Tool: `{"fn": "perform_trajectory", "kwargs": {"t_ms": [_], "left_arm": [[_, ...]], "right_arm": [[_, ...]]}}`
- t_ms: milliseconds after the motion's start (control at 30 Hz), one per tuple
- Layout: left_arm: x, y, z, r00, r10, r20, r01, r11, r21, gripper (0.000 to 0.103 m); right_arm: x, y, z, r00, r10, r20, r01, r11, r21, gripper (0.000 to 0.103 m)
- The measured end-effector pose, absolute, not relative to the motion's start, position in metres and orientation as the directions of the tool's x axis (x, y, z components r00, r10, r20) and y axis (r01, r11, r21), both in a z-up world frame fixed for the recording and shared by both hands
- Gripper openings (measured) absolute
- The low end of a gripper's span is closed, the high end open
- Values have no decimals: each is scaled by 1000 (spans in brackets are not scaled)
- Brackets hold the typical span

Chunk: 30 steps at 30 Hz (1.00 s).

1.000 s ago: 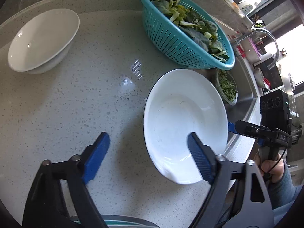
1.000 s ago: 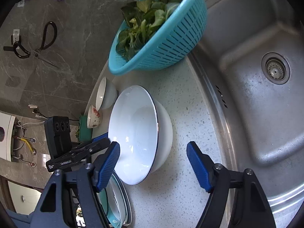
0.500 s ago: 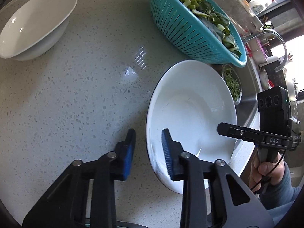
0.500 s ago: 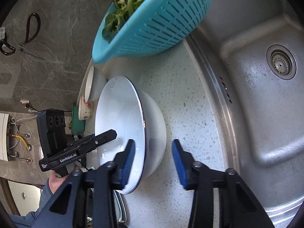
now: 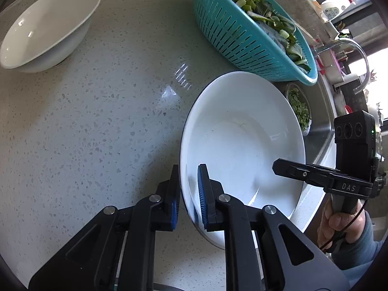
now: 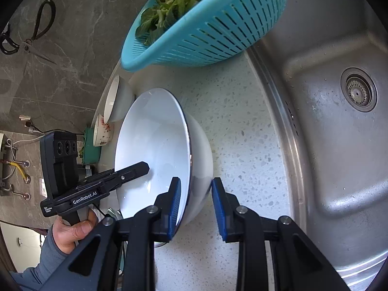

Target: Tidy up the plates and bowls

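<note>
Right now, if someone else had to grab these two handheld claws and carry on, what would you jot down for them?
Left gripper: jaws closing across the near rim of the big white bowl, one pad inside, one outside.
Right gripper: jaws closing across the opposite rim of the same bowl, wall between the pads.
The bowl sits on the counter beside the sink, by the teal colander.
A second white bowl sits apart at the far left; a smaller patterned bowl lies beyond it.
Done: both grips nearly set. Nothing stacked yet.
Left: likely lift the big bowl and group it with the others.
</note>
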<state>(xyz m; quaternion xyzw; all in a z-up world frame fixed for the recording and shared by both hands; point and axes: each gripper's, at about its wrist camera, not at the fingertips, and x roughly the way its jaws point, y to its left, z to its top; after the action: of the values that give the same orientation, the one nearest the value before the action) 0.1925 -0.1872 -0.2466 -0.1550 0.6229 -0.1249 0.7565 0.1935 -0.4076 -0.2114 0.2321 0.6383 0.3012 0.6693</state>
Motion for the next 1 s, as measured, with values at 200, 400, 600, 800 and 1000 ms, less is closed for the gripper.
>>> {"fn": "perform_trajectory", "kwargs": {"t_ms": [200, 400, 600, 800, 1000], "left_arm": [[177, -170, -228, 236, -365, -900, -24, 924, -381, 12], [161, -153, -208, 278, -351, -894, -59, 923, -381, 12], [144, -124, -189, 316, -318, -894, -113, 923, -368, 12], [113, -77, -168, 365, -277, -889, -180, 916, -359, 12], [66, -9, -148, 417, -241, -876, -245, 898, -364, 12]], "right_arm": [[194, -392, -200, 2, 697, -717, -167, 707, 687, 31], [195, -374, -189, -15, 716, -698, -211, 680, 702, 31], [196, -342, -178, -57, 727, -684, -270, 648, 712, 31], [196, -294, -159, -101, 739, -666, -353, 599, 718, 32], [181, -225, -140, -150, 740, -656, -434, 547, 716, 32]]}}
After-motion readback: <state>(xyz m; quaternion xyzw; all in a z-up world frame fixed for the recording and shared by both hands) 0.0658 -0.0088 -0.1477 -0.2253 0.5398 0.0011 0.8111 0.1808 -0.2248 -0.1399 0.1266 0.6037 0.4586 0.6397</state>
